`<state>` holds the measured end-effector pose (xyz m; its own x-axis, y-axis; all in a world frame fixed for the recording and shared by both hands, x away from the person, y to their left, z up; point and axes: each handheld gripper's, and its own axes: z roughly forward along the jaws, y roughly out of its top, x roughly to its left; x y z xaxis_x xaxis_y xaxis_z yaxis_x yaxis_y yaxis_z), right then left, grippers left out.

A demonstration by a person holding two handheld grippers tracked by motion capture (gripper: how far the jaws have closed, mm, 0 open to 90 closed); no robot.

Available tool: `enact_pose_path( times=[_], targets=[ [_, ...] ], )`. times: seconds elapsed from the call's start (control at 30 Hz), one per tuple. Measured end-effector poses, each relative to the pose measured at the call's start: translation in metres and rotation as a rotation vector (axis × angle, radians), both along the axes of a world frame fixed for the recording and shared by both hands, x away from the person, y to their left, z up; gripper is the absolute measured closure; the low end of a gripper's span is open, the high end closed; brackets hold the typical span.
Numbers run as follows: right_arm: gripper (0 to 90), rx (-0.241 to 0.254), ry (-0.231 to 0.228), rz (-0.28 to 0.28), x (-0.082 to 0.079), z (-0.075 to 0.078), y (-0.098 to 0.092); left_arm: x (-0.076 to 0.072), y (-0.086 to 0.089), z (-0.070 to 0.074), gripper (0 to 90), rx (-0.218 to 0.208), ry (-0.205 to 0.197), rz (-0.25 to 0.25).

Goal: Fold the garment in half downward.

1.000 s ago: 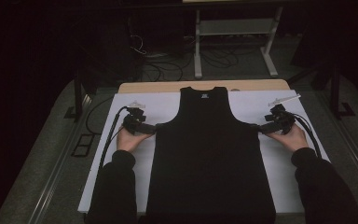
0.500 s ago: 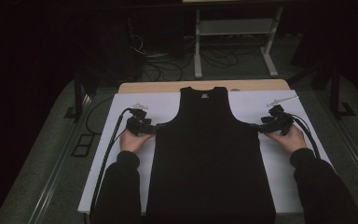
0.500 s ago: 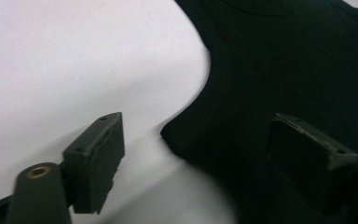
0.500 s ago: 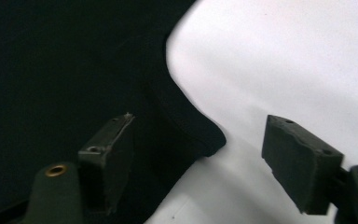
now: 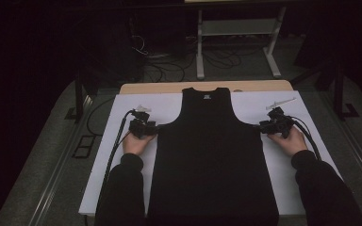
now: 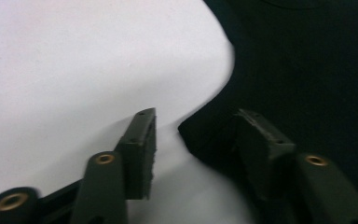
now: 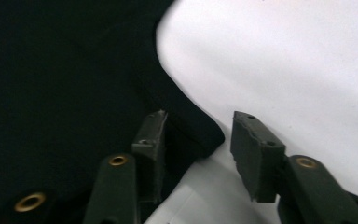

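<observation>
A black sleeveless top (image 5: 212,155) lies flat on a white sheet (image 5: 122,113), neck at the far end. My left gripper (image 5: 155,126) sits at its left armhole and my right gripper (image 5: 260,126) at its right armhole. In the left gripper view, the underarm corner of the top (image 6: 307,70) lies between the jaws of the left gripper (image 6: 198,140), which have just been closing, with a gap still beside the cloth. In the right gripper view, the other corner of the top (image 7: 51,70) lies between the closing jaws of the right gripper (image 7: 200,144), which do not pinch it.
The sheet covers a wooden table (image 5: 169,87) whose far edge shows. Cables (image 5: 122,136) trail from both grippers over the sheet's sides. A metal stand (image 5: 235,28) and loose floor cables (image 5: 160,61) lie beyond the table in the dark.
Both hands have kept their places at the top's armholes. The top lies as before.
</observation>
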<state>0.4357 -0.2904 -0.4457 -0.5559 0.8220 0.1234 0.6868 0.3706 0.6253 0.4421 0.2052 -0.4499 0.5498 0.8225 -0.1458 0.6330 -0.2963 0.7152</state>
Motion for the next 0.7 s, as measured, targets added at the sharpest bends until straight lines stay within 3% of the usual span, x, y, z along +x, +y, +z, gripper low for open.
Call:
enact_pose_path(
  times=[0.1,0.13,0.23,0.33,0.4,0.53,0.7],
  targets=[
    [67.1,-0.021,-0.009,0.004,-0.001,0.001,0.002,-0.002,-0.006,-0.001,56.6,0.036,-0.033,0.008],
    [74.8,-0.023,-0.01,0.007,-0.002,0.001,0.004,-0.003,-0.008,-0.002,61.8,0.043,-0.043,0.01],
    [80.5,-0.01,0.003,0.017,-0.003,0.001,0.004,-0.004,-0.012,-0.004,67.4,0.049,-0.065,0.027],
    [82.6,-0.003,0.016,0.014,-0.002,0.001,0.005,-0.004,-0.015,-0.003,77.2,0.04,-0.061,0.019],
    [83.3,0.025,0.036,0.005,-0.001,0.001,0.002,-0.004,-0.019,-0.001,83.8,0.075,-0.054,0.007],
    [83.7,0.053,0.056,-0.002,-0.001,0.001,-0.001,-0.001,-0.018,0.002,85.0,0.062,-0.018,0.008],
    [84.0,0.087,0.048,-0.007,-0.003,0.006,-0.003,-0.002,-0.015,0.003,85.3,0.034,0.003,0.011]
  ],
)
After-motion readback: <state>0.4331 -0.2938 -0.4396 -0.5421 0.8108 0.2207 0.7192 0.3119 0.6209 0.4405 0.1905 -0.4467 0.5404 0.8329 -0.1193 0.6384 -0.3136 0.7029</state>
